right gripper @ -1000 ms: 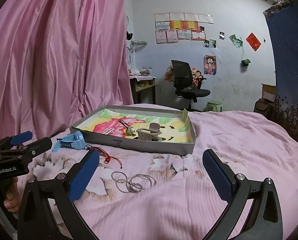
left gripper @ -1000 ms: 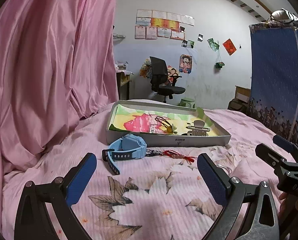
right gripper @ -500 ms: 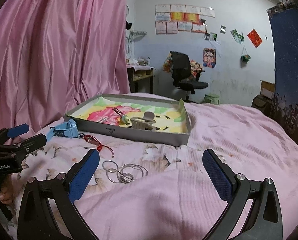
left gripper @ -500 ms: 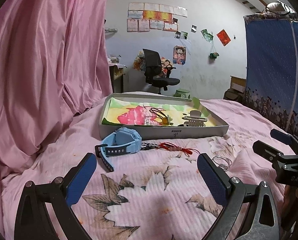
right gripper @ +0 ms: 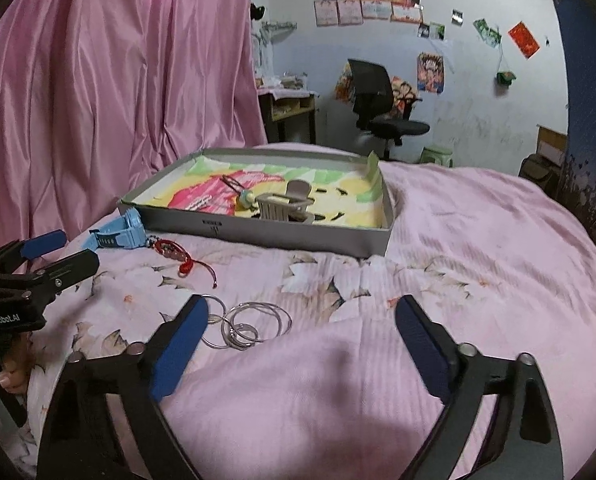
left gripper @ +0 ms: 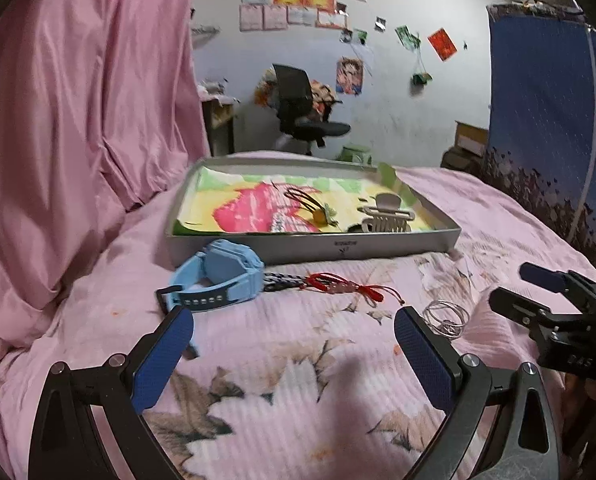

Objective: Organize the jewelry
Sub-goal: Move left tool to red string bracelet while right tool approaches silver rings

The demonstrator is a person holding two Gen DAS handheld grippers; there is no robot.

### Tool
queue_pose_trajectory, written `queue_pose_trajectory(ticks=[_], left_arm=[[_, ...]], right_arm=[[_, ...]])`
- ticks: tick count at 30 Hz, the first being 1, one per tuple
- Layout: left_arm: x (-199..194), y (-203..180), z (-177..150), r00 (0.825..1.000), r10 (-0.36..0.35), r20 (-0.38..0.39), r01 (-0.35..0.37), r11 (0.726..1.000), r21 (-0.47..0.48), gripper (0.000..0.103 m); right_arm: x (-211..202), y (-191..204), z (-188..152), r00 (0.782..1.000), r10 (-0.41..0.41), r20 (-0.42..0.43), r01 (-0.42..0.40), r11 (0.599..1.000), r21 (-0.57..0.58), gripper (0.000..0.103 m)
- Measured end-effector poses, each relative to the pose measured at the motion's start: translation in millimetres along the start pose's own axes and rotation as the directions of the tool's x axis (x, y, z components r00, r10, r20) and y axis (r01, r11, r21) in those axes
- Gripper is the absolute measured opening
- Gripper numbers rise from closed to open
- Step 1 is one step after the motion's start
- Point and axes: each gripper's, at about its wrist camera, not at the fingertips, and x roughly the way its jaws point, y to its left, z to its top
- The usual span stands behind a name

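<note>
A grey shallow box [left gripper: 377, 246] [right gripper: 282, 236] with a colourful lining sits on the pink bed; inside lie a hair claw [left gripper: 385, 218] [right gripper: 286, 206] and a hair tie with a charm [left gripper: 317, 210]. In front of it lie a light blue watch [left gripper: 218, 276] [right gripper: 116, 234], a red string bracelet [left gripper: 345, 286] [right gripper: 178, 254] and silver bangles [left gripper: 445, 318] [right gripper: 246, 326]. My left gripper [left gripper: 294, 354] is open and empty, just short of the watch. My right gripper [right gripper: 301, 346] is open and empty; its left finger is beside the bangles.
A pink curtain [left gripper: 78, 120] hangs along the left. A blue patterned cloth [left gripper: 549, 120] hangs on the right. A black office chair [right gripper: 381, 100] and a desk [right gripper: 290, 108] stand beyond the bed. The bedspread [right gripper: 477, 264] extends to the right.
Both grippers have come forward and lower toward the items on the bed. The watch, bracelet and bangles now sit closer to the fingers. Nothing was gripped.
</note>
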Motion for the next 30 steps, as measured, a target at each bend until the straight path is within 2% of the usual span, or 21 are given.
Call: queue_pose_trajectory(ticks=[6,10,13,16,19,22,25,30], left_arm=[[16,-2,10,0.997,-0.071,-0.042,0.071,0.997,-0.012,0.099],[30,-5,14,0.988,-0.119,-0.095,0.119,0.993,-0.008,0.086],[39,-9,17,0.978,-0.159,-0.132,0.159,0.987,-0.012,0.077],[49,-12,20,0.961,-0.215,-0.173,0.211,0.977,-0.041,0.069],[59,-14,21,0.945,-0.252,-0.208,0.241,0.967,-0.078,0.062],[67,-18,22,0.938,-0.261,-0.227,0.248,0.965,-0.086,0.061],[75,-23,24,0.938,-0.244,-0.245,0.230,0.969,-0.085,0.060],[86,-27,22,0.938,-0.193,-0.287,0.182,0.981,-0.064,0.050]], right_arm=[[19,-5,3,0.997,0.037,-0.068,-0.036,0.999,0.024,0.062],[37,-4,9,0.989,0.080,-0.124,-0.078,0.997,0.020,0.046],[48,-1,13,0.981,0.105,-0.163,-0.107,0.994,-0.003,0.042],[55,2,12,0.973,0.117,-0.201,-0.122,0.992,-0.016,0.037],[59,4,9,0.966,0.121,-0.227,-0.128,0.992,-0.019,0.036],[62,4,7,0.964,0.126,-0.235,-0.133,0.991,-0.015,0.034],[64,2,5,0.962,0.132,-0.241,-0.137,0.991,-0.004,0.034],[66,1,2,0.958,0.138,-0.251,-0.141,0.990,0.004,0.034]])
